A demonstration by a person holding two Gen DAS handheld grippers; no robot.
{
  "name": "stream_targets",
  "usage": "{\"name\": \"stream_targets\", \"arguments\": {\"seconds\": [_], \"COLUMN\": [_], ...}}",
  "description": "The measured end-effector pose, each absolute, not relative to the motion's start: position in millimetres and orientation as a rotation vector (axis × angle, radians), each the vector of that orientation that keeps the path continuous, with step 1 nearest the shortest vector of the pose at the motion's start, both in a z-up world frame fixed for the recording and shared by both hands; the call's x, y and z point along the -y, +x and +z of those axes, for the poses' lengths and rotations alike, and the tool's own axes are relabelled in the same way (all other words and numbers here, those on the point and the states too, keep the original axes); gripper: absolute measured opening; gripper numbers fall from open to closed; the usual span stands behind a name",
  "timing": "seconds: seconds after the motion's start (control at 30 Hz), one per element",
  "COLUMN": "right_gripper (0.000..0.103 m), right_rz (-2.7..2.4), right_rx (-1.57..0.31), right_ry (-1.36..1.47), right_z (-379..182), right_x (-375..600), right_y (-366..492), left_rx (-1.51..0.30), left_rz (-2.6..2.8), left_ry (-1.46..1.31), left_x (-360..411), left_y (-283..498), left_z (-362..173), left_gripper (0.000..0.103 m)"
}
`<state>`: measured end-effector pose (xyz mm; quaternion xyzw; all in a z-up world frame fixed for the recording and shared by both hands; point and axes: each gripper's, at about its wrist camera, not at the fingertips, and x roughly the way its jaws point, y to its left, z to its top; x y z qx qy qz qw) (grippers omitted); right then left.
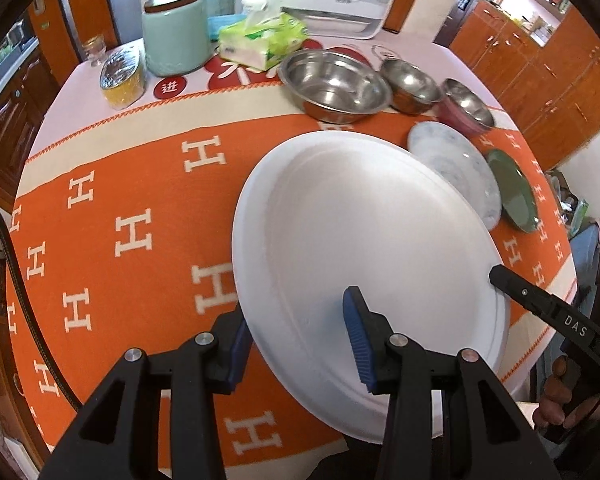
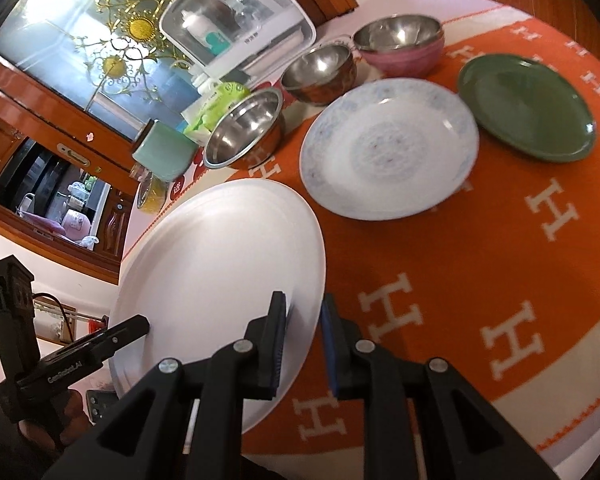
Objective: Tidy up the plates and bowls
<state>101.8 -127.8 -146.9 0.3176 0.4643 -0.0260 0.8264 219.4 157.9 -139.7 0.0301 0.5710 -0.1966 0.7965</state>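
Observation:
A large white plate is held tilted above the orange cloth. My left gripper straddles its near rim, jaws wide apart, one finger over and one under. My right gripper is shut on the same white plate's rim. Beyond lie a pale blue-patterned plate and a green plate, flat on the cloth. Behind them stand a large steel bowl, a smaller steel bowl and a pink steel-lined bowl.
The round table carries an orange H-patterned cloth. At its back stand a mint canister, a tissue pack, a yellow-filled jar and a white appliance. Wooden cabinets stand beyond the right edge.

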Motion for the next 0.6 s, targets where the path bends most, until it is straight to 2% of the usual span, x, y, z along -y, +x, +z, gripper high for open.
{"name": "stream_targets", "arguments": {"seconds": [0.6], "right_gripper": [0.02], "right_rz": [-0.104], "right_rx": [-1.012], "right_ry": [0.502], "right_z": [-120], "right_x": [192], "right_y": [30], "left_rx": [-1.242], "left_rz": [-0.466], "left_ry": [0.033], "left_x": [-82], "left_y": [136], "left_z": [-133], "left_gripper": [0.042]}}
